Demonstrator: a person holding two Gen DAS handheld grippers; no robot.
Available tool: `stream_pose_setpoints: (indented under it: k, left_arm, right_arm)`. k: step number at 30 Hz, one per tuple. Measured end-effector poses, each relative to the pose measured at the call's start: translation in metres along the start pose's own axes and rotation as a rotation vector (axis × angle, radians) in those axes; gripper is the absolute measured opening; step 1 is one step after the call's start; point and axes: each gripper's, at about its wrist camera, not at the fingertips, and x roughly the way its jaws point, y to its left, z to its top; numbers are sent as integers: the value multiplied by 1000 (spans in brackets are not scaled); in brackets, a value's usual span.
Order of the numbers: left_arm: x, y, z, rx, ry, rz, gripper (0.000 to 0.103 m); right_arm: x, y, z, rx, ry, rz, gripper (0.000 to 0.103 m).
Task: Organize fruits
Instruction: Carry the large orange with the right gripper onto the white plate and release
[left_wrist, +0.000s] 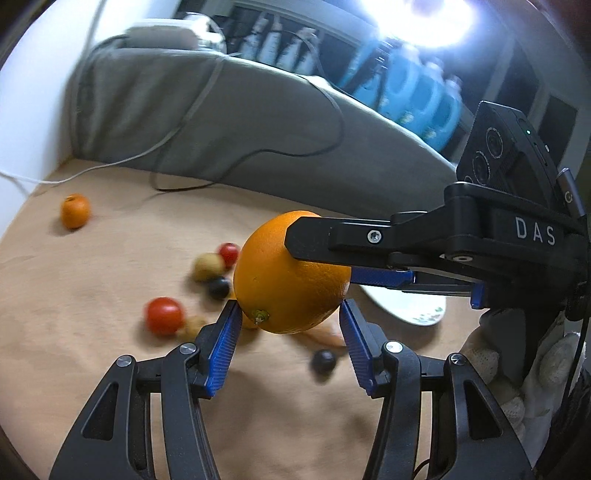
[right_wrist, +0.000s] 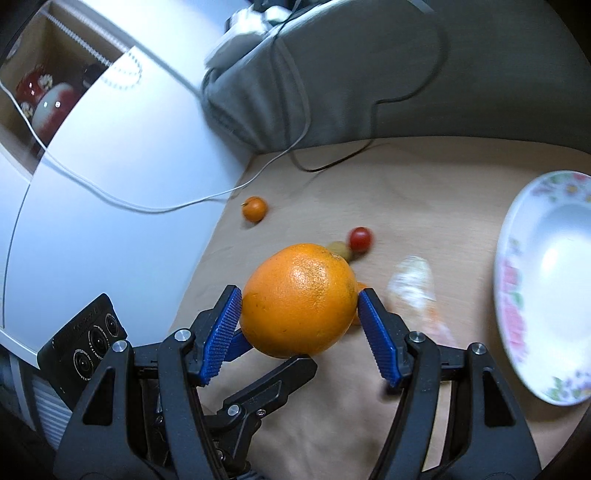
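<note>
A large orange (left_wrist: 288, 277) hangs above the tan table, between both grippers. My right gripper (right_wrist: 299, 306) is shut on the orange (right_wrist: 299, 299), its blue pads pressing both sides; it enters the left wrist view from the right (left_wrist: 317, 254). My left gripper (left_wrist: 290, 325) has its blue pads at the orange's sides; the left pad touches it and the right one shows a small gap. A small orange (left_wrist: 75, 210) lies far left. Red tomatoes (left_wrist: 164, 315), dark berries (left_wrist: 323, 362) and yellowish fruits (left_wrist: 207, 266) lie scattered below. A white floral plate (right_wrist: 546, 288) sits at the right.
A grey cushion (left_wrist: 207, 110) with black and white cables (right_wrist: 295, 122) lies along the back of the table. A white cabinet (right_wrist: 96, 177) stands at the left. A clear wrapper (right_wrist: 413, 288) lies beside the plate.
</note>
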Motion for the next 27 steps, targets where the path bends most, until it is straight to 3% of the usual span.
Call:
stream_pose_setpoints:
  k: [15,27]
  left_arm:
    - [51,-63,7,104,81,-104,54]
    - [73,-93,0,157,145,-152,53]
  right_arm:
    - [-67,-80,-1,134,-76,-67,68]
    - [-94,-116,-4,207,-139,-91,68]
